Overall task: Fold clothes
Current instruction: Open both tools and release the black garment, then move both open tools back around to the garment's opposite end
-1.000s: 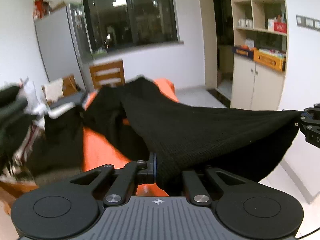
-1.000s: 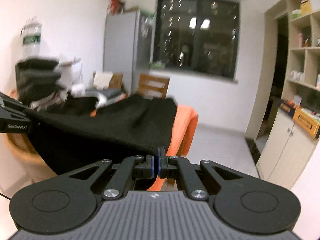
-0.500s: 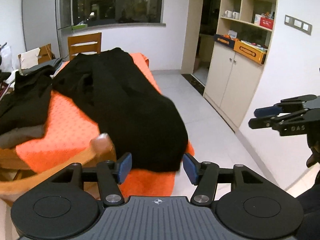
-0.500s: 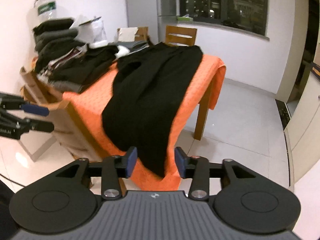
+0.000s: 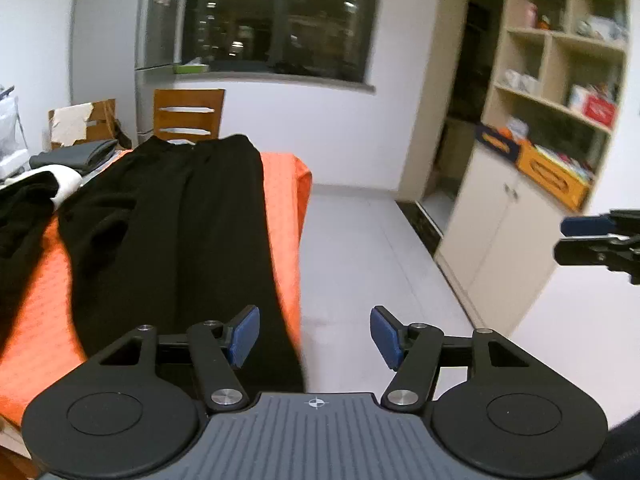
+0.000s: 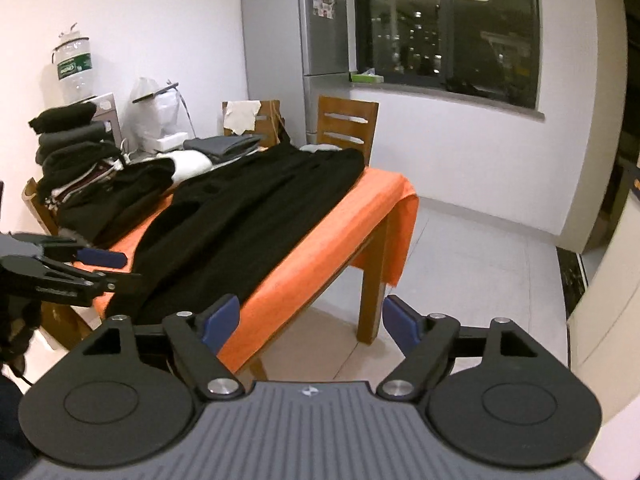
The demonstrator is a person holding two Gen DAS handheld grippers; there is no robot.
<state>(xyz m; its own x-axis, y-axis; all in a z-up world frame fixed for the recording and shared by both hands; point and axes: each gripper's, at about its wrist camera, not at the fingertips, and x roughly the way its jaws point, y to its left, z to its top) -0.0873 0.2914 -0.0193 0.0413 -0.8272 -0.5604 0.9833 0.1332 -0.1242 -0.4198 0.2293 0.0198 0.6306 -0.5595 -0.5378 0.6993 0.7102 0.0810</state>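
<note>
My left gripper [image 5: 315, 334] has its jaws apart and opening; nothing is between the 2 blue pads [image 5: 243, 335]. Past its left pad I see the near end of the black trousers [image 5: 180, 240]; the cloth is not touching either pad. My right gripper [image 6: 310, 326] also has its jaws apart and opening, wider than the left, with nothing between them. Only the floor [image 6: 472, 280] and the table edge lie beyond its pads.

The black trousers lie lengthwise on the table [image 6: 372, 308], on top of an orange tablecloth [image 6: 320, 248]. The near end hangs over the table edge closest to me; the far end reaches the far edge, just in front of a wooden chair [image 6: 347, 122]. The cloth lies mostly flat, with some creases on its left side.

In the right wrist view, my left gripper appears at the left edge, near the table's near left corner. In the left wrist view, my right gripper shows at the right edge, well apart from the table.

To the left of the trousers I see other dark clothes [image 6: 116, 196] loose on the table, and behind them a stack of folded clothes [image 6: 70, 140]. A grey fridge [image 6: 296, 52] stands behind the chair, beside a dark window [image 6: 448, 20]. A shelf unit [image 5: 560, 92] with cupboard doors below stands at the right wall.
</note>
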